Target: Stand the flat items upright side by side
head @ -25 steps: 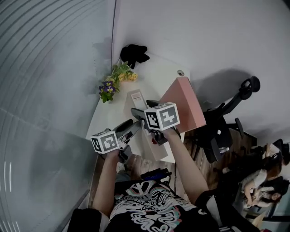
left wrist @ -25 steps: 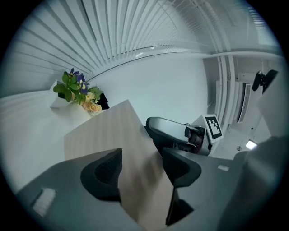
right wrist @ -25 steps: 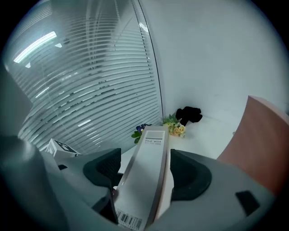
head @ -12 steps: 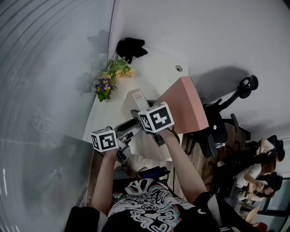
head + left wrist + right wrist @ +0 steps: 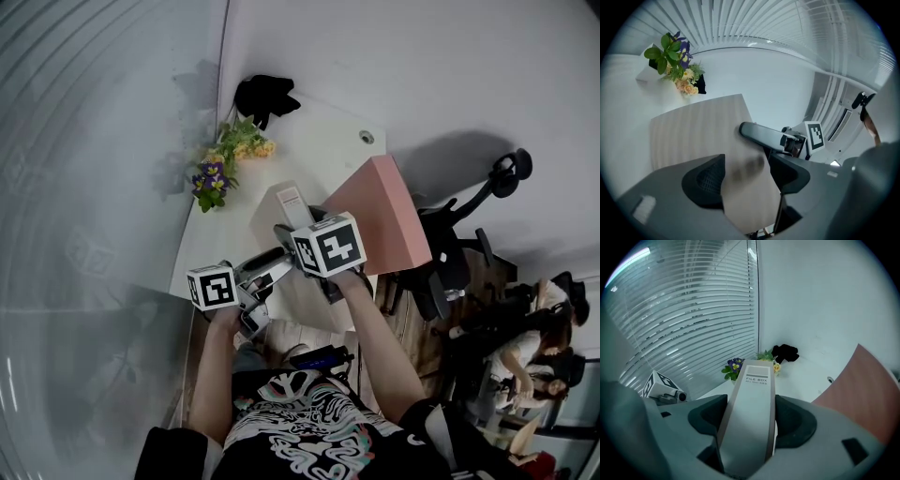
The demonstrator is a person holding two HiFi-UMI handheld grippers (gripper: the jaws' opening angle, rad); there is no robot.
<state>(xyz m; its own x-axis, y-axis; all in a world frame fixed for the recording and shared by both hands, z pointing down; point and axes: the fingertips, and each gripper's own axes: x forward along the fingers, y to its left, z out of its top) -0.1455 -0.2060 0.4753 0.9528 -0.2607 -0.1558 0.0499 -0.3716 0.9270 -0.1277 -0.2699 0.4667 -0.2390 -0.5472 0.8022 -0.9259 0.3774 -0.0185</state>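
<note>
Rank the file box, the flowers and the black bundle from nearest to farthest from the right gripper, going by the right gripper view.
1. File box: held in the right gripper, whose jaws have just been closing on it.
2. Flowers: on the desk, past the box's far end.
3. Black bundle: farthest, behind the flowers.

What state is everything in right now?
Grey file box: held in both grippers.
Pink file box: standing on the desk, ungripped.
Left gripper: shut on the grey file box's side panel; jaws just opened slightly.
Right gripper: shut on its spine; jaws just closed further.
</note>
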